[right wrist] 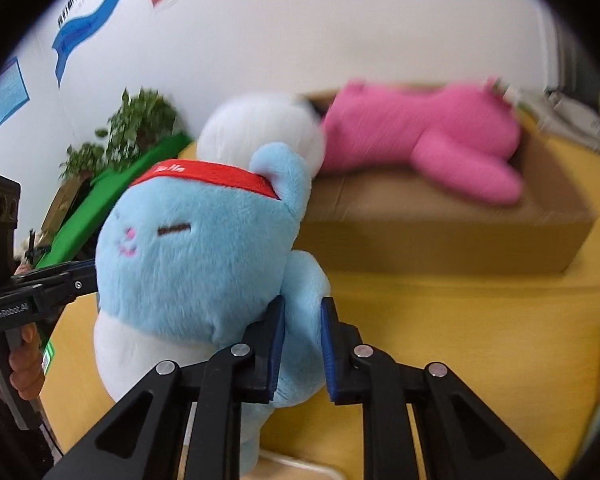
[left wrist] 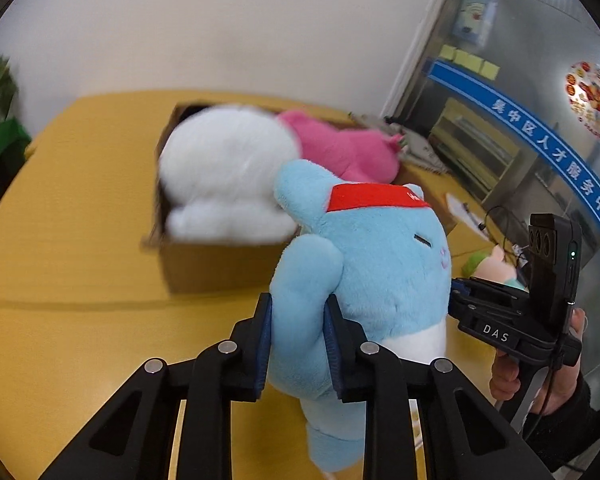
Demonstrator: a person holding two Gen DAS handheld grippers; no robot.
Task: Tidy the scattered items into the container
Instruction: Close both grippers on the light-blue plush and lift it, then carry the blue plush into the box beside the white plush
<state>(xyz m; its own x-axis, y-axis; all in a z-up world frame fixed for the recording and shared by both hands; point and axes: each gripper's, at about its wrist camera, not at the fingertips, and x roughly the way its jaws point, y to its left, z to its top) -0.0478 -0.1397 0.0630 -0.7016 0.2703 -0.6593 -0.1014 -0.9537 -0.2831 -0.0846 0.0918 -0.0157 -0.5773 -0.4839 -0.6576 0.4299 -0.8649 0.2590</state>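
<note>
We hold the blue plush (left wrist: 372, 264) with left gripper (left wrist: 298, 344) and right gripper (right wrist: 302, 344), jaws clamping only limbs; the crowded box (left wrist: 204, 264) risks spillover.

On my yellow wooden table (left wrist: 80, 240) sits the open brown cardboard box (left wrist: 216, 268), with white papers (left wrist: 460, 210) beyond.

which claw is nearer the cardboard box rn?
Neither clearly. Left claw and right claw each clamp an arm of the blue plush, both short of the cardboard box.
</note>
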